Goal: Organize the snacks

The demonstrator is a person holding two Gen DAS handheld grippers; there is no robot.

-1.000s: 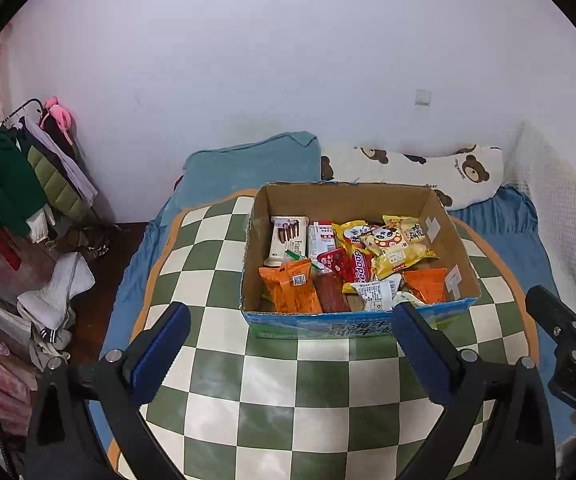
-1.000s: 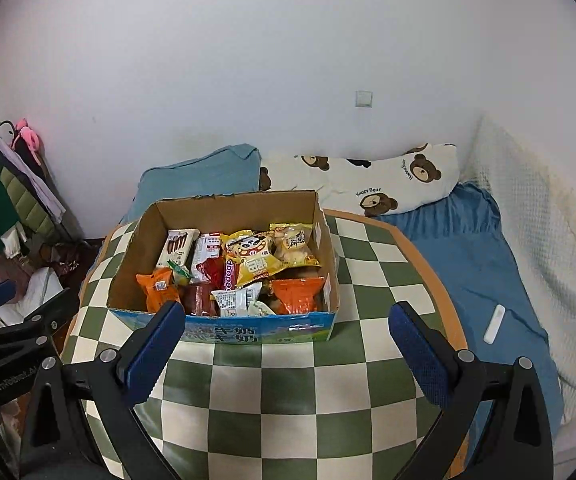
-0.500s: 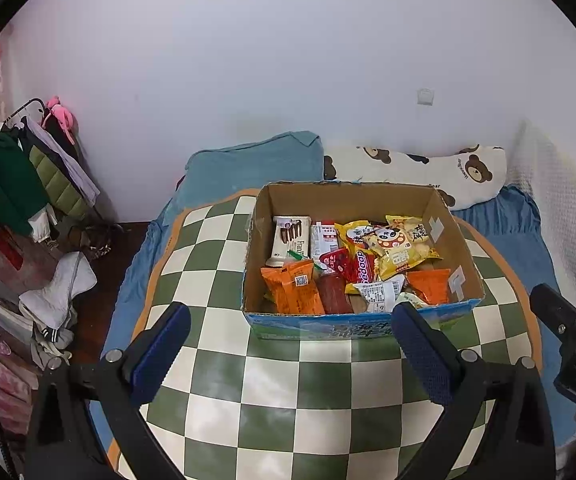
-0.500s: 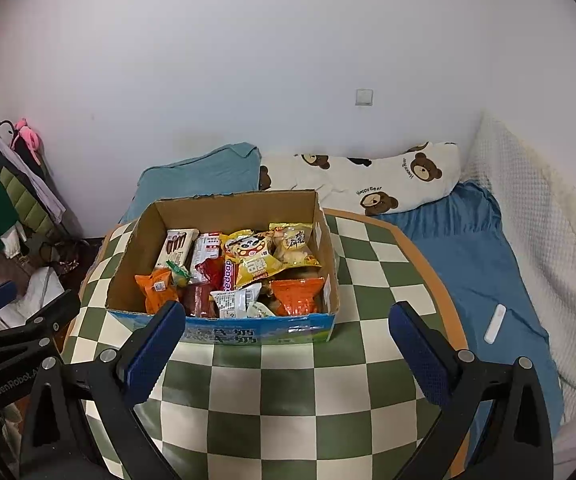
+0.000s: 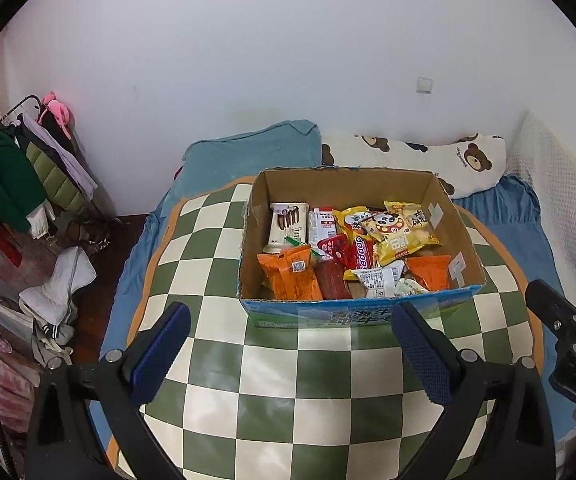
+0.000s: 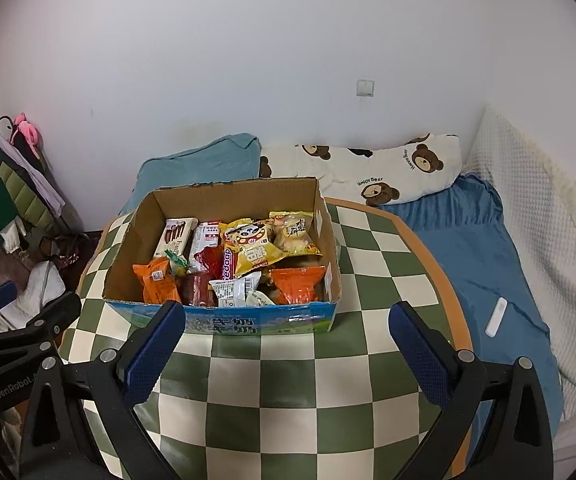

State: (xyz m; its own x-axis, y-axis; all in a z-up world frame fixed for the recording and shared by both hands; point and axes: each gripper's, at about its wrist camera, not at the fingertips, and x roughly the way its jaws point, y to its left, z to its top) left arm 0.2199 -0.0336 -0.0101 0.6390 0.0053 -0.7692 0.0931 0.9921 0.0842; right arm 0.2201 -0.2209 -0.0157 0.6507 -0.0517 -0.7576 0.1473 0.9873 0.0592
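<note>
A cardboard box (image 5: 454,220) (image 6: 135,248) with a blue front stands on a green-and-cream checked round table (image 5: 288,400) (image 6: 328,392). It holds several snack packs: an orange pack (image 5: 292,276) (image 6: 159,284), a yellow panda bag (image 5: 396,232) (image 6: 253,246), a white wafer pack (image 5: 285,226) (image 6: 175,236), a red pack (image 5: 358,252). My left gripper (image 5: 290,332) is open and empty, just short of the box front. My right gripper (image 6: 288,332) is open and empty, also before the box front.
The table sits over a blue bed (image 6: 488,248) with a teal pillow (image 5: 255,156) and a bear-print pillow (image 6: 388,172) against the white wall. A clothes rack (image 5: 15,176) and a white bundle (image 5: 63,284) stand at the left. A small white object (image 6: 495,316) lies on the bed.
Both views have shifted very slightly; the box sits marginally higher in the left wrist view. Both grippers stay open and nothing was taken hold of.
</note>
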